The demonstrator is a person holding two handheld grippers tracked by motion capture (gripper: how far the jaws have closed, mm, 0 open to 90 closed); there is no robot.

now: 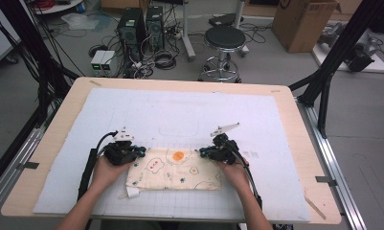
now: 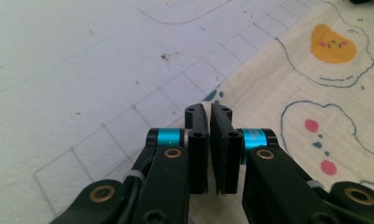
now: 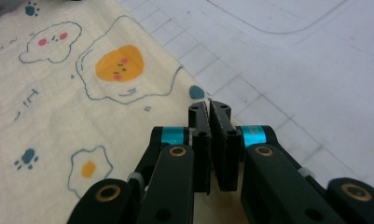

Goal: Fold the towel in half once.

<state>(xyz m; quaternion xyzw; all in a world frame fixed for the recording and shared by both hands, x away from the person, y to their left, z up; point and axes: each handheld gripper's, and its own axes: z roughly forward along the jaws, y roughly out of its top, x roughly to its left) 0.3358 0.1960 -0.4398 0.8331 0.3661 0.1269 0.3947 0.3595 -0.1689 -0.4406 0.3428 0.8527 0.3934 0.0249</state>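
Item: cream cloth [image 1: 173,170] printed with fried eggs and paw marks, folded into a flat rectangle. It is lying on the white gridded mat [image 1: 180,115], near the person's edge of the wooden table [image 1: 295,100], between the two grippers. A white tag [image 1: 130,192] is sticking out at its near left corner.

Item: left gripper [image 1: 141,152], held in the person's left hand [image 1: 106,171]. It is sitting at the cloth's far left corner, tips pointing inward along the far edge. In the left gripper view [image 2: 209,108] its jaws are standing pressed nearly together, with a thin slit between the pads; the cloth's edge is running just past the tips, and whether any fabric is caught between them cannot be told.

Item: right gripper [image 1: 202,153], held in the right hand [image 1: 235,171]. It is sitting at the cloth's far right corner, facing the left one. In the right gripper view [image 3: 209,108] its jaws are likewise drawn together, tips lying right on the cloth's edge beside a blue spot; a pinch on the fabric cannot be confirmed.

Item: surroundings. A black stool [image 1: 224,40], computer towers [image 1: 141,28] with cables, and a cardboard box [image 1: 304,21] are standing on the floor beyond the table.
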